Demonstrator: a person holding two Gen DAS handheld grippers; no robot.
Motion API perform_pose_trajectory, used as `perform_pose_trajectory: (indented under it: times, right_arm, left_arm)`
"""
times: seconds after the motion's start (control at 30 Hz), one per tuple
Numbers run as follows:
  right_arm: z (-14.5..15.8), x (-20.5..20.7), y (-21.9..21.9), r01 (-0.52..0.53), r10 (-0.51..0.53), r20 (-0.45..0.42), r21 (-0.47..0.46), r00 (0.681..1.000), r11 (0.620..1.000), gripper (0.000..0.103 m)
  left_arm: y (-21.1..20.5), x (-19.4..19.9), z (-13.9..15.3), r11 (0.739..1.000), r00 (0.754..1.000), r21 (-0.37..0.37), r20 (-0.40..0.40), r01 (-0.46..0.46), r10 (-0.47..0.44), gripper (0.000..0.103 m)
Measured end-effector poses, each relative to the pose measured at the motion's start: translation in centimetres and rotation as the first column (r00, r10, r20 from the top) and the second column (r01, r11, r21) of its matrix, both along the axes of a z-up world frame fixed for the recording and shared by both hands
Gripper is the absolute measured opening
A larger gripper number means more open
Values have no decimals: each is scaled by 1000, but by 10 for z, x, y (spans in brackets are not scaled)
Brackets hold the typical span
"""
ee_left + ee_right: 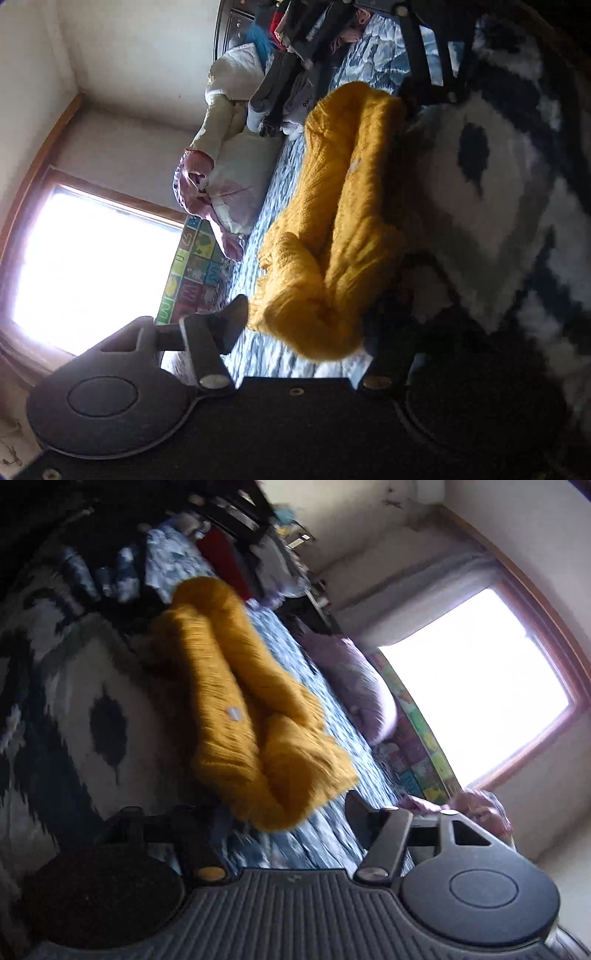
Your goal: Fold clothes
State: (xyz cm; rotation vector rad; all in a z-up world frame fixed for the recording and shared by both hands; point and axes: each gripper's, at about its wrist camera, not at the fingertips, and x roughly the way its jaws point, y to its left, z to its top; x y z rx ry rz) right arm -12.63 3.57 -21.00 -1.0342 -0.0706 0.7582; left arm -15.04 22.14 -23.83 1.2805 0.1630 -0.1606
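Note:
A yellow knit garment [332,221] [240,701] lies rolled lengthwise on a blue-and-white bedspread [280,177] [332,716]. In the left wrist view its near end fills the gap of my left gripper [306,325], and both fingers touch the knit. At the far end of the roll I see the dark fingers [415,55] of the right gripper. In the right wrist view the opposite end sits between the fingers of my right gripper [284,812], which press on it from both sides. Both views are rolled sideways and blurred.
A black-and-white fuzzy blanket [498,184] [92,701] lies beside the garment. Piled clothes [295,55] sit further along the bed. Pillows [236,177] [362,690], a colourful letter mat [192,273] and a bright window [92,258] [472,690] line the wall side.

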Motion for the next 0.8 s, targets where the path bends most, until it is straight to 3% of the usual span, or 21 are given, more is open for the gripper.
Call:
perform_pose_trajectory:
  times: [0.17,0.23,0.47,0.6,0.7,0.77,0.8]
  right_arm:
    - [4,8,5,-17,18,-79,20,997,1000,30]
    - [11,6,5,-18,21,-109,32,994,999,29]
    - [44,-33,-10,-22,32,-171,56,985,998,28]
    - [75,-52,-25,-24,44,-189,111,981,993,28]
    - [104,-48,-35,-14,54,-217,183,975,983,28]
    - [122,-31,-39,15,54,-256,260,965,966,30]
    - [131,-20,-41,40,55,-291,312,955,949,30]
  left_arm:
    - [-6,1,4,998,1000,-51,-18,-21,20,35]
    - [-10,-4,8,998,999,-51,-28,-33,31,31]
    - [-21,-48,44,995,998,-92,-64,-24,19,32]
    - [-22,-70,81,979,996,-201,-84,-26,9,34]
    - [-14,-66,115,937,995,-346,-98,-45,12,38]
    - [-2,-53,138,870,994,-489,-111,-69,17,38]
    - [5,-44,147,823,993,-563,-117,-79,16,38]
